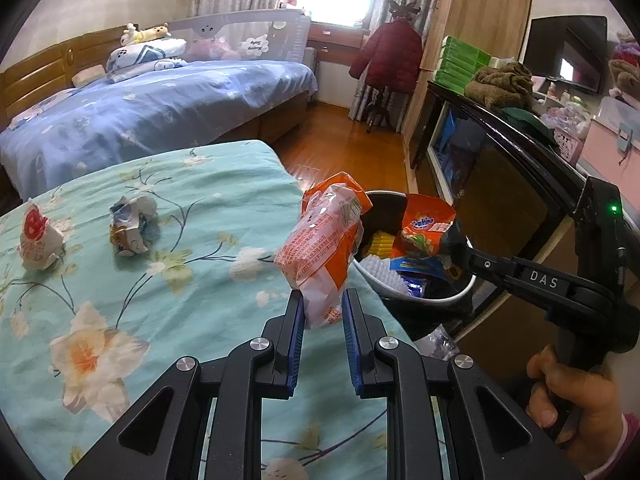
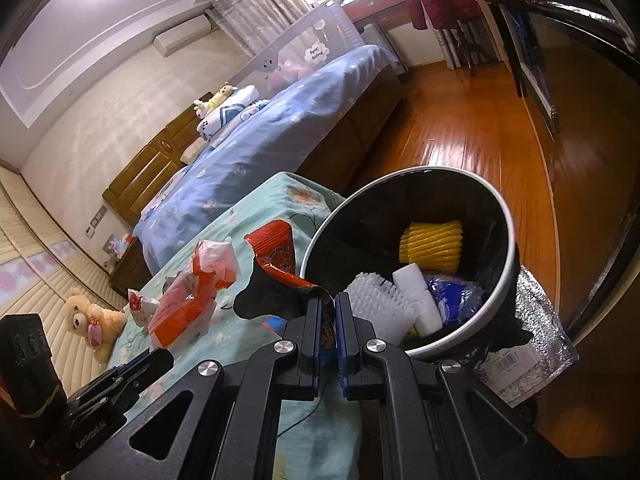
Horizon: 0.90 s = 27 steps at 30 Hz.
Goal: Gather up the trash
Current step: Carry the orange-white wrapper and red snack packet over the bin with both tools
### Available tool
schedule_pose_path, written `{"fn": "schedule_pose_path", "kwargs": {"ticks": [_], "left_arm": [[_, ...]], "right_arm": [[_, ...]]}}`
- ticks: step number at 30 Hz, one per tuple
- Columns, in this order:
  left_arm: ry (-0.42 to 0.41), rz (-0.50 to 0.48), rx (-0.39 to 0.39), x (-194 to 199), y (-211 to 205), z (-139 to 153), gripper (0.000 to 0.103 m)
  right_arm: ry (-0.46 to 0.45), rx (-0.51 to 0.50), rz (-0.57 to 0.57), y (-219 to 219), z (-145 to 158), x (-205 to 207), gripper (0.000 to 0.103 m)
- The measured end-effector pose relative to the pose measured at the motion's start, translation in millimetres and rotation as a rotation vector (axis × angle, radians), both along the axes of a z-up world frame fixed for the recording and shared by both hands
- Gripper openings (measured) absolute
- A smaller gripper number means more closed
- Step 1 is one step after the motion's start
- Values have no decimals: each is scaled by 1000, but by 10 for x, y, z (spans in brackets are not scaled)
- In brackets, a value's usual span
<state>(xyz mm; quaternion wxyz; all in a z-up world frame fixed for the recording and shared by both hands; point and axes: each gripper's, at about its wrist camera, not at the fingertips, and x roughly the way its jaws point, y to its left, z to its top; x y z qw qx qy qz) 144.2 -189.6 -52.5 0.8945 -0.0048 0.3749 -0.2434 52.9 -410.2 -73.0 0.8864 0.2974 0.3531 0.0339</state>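
the orange and white snack wrapper (image 1: 320, 248) is pinched at its lower end between the blue pads of the left gripper (image 1: 323, 307), and it stands up above the edge of the teal flowered bedcover (image 1: 168, 184), just beside the trash bin (image 1: 424, 300). the right gripper (image 2: 329, 316) has its fingers pressed together on the orange ovaltine packet (image 1: 428, 226), which hangs over the rim of the bin. the bin is black inside with a white rim, and in it lie a yellow ribbed thing (image 2: 432, 246), a white sponge (image 2: 416, 298) and a blue wrapper (image 2: 454, 296). on the bedcover, well apart from the bin, rest two crumpled pieces: a white and red wrapper (image 1: 37, 240) and a grey crushed paper ball (image 1: 130, 224). behind stands a bed with blue blanket (image 1: 160, 108).
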Motion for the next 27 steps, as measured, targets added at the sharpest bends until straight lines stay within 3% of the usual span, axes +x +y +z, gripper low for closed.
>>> {"fn": "schedule_pose_path", "kwargs": {"ticks": [27], "left_arm": [[27, -65, 9, 189, -511, -65, 18]], "right_arm": [[33, -17, -89, -445, -108, 22, 6]]}}
